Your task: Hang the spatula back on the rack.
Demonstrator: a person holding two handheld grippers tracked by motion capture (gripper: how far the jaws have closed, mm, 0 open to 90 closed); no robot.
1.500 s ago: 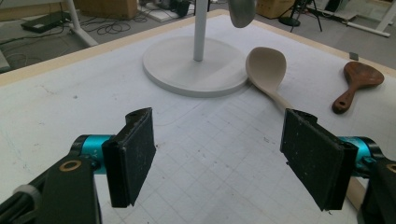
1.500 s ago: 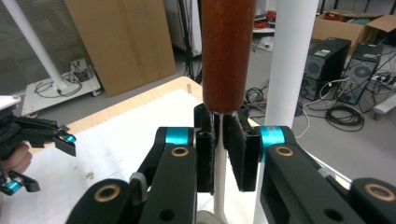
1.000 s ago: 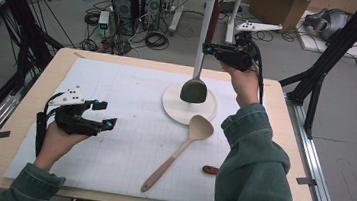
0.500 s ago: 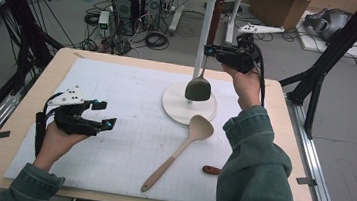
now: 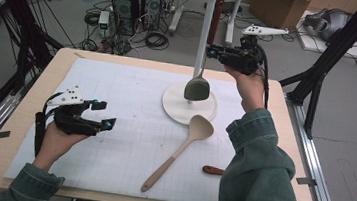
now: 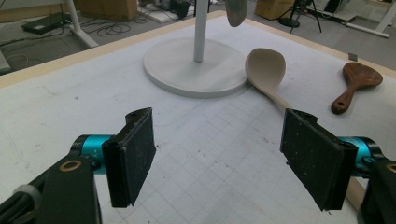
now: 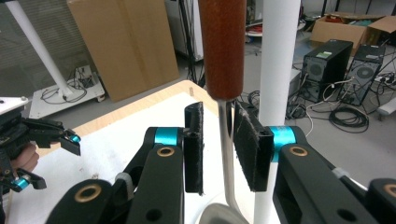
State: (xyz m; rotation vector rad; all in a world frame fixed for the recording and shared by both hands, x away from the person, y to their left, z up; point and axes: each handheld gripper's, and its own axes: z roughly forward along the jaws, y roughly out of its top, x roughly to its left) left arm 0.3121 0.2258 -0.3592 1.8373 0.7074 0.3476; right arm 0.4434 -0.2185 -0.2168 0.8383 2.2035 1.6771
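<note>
A white rack's pole [image 5: 203, 38] rises from a round base [image 5: 178, 111] at the far middle of the mat. Beside the pole a ladle hangs upright: its red-brown handle [image 5: 216, 14] reaches the top hooks and its grey head [image 5: 197, 89] is over the base. My right gripper [image 5: 211, 51] is level with its thin metal shank [image 7: 227, 154]. The jaws have just been opening, and the shank stands between the parted pads [image 7: 194, 149]. My left gripper [image 5: 102, 115] is open and empty over the mat's left side, with nothing between its fingers [image 6: 133, 154].
A pale wooden spoon [image 5: 181, 146] lies on the white grid mat [image 5: 133, 85], bowl against the base. A small dark wooden spoon [image 6: 357, 81] lies near the right edge, partly under the sleeve [image 5: 256, 159]. Computer towers [image 5: 136, 0], cables and boxes crowd the floor beyond.
The right gripper's jaws have parted from the ladle's shank, and the ladle now hangs a little straighter beside the pole. The left hand has not moved.
</note>
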